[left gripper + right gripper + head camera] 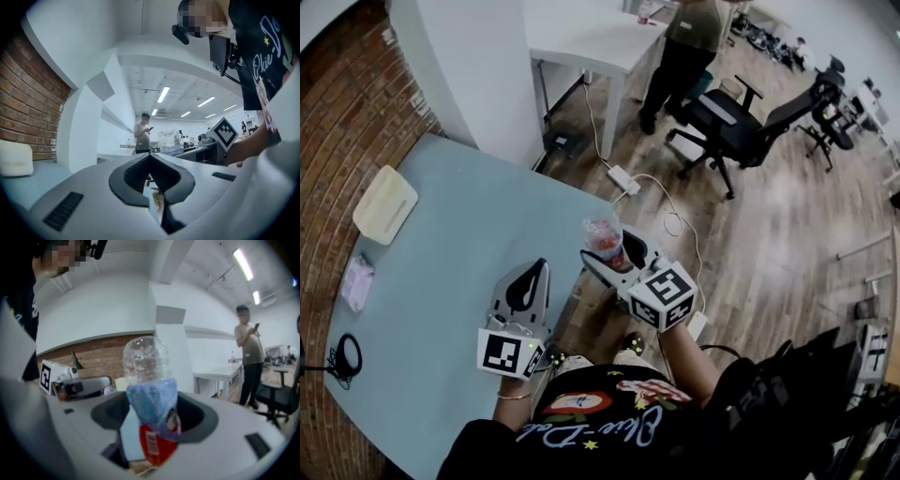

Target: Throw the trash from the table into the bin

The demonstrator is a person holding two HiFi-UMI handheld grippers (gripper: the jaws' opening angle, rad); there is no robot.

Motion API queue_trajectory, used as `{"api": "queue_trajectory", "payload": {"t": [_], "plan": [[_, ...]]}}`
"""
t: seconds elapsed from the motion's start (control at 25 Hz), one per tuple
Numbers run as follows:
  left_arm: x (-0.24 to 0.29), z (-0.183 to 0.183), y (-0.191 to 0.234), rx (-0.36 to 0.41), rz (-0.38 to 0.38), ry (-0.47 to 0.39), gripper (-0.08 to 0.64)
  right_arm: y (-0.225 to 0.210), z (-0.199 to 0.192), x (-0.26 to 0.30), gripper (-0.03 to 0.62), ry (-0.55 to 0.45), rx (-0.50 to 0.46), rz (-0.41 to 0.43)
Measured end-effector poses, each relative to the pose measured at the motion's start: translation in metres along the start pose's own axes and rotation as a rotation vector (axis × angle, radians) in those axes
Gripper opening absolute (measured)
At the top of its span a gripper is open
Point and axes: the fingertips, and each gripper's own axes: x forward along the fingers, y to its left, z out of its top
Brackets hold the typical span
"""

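A crushed clear plastic bottle [604, 236] with a blue and red label stands upright in my right gripper [610, 249], whose jaws are shut on its sides; it is held past the table's right edge, over the wooden floor. In the right gripper view the bottle [151, 401] fills the middle between the jaws of the right gripper [153, 420]. My left gripper [538, 269] hovers over the light blue table [441, 272] near its right edge, shut with nothing in it. In the left gripper view the left gripper [150, 157] has its tips together. No bin shows in any view.
On the table's left side lie a cream flat pad [384, 203], a clear plastic packet [356, 281] and a black cable [345, 357]. A white pillar [469, 75] stands behind the table. A power strip [623, 178], an office chair [741, 117] and a standing person [684, 47] are further off.
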Motion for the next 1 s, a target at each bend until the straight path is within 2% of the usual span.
{"api": "queue_trajectory", "payload": {"t": [0.64,0.84,1.0], "plan": [[0.119,-0.013,-0.154,0.009,-0.344,0.024,0.011,-0.118,-0.009,-0.163,0.311,-0.082,0.062,-0.303],[0.146,-0.017,-0.21,0.004,-0.411,0.03,0.011,-0.144,-0.014,-0.212,0.311,-0.1,0.073,-0.344],[0.162,-0.017,-0.238,0.021,-0.439,0.036,0.011,-0.16,-0.012,-0.237,0.311,-0.119,0.063,-0.361]]}}
